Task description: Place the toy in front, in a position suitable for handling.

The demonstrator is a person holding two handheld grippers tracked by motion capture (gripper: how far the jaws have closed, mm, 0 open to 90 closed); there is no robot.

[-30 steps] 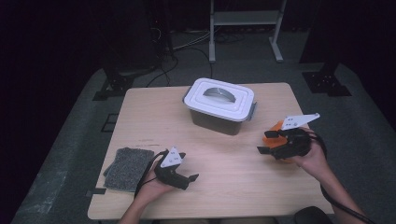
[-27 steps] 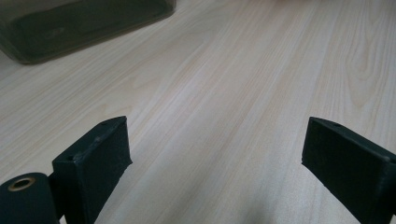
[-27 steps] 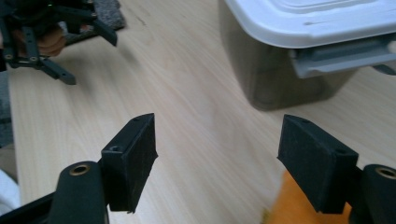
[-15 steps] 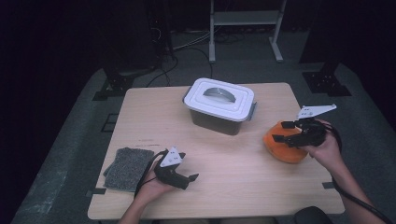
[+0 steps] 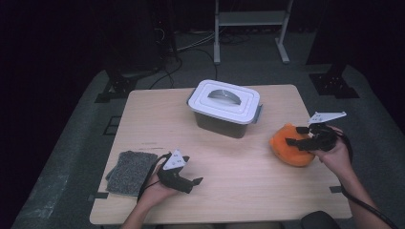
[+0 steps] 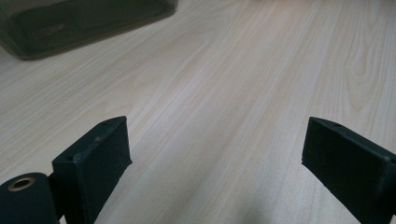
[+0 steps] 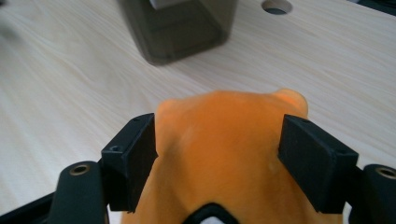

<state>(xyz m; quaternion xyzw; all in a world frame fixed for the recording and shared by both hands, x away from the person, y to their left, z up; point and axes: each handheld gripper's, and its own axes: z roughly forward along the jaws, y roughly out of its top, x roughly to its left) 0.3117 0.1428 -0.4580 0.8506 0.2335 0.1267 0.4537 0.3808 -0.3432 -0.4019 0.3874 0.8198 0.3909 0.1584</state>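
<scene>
The right gripper (image 5: 297,136) had its jaws clamped on an orange plush toy (image 5: 289,151) at the table's (image 5: 239,167) right side, near the lidded container (image 5: 224,108). The left gripper (image 5: 191,183) rested low, jaws wide apart over bare wood.

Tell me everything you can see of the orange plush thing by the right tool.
The orange plush thing is a soft, fuzzy, rounded lump with a small ear-like bump at its far end. It lies on the table near the right edge, right of the lidded grey box and apart from it. The right tool straddles its top, jaws wide at either flank; the left one seems to press in.
</scene>
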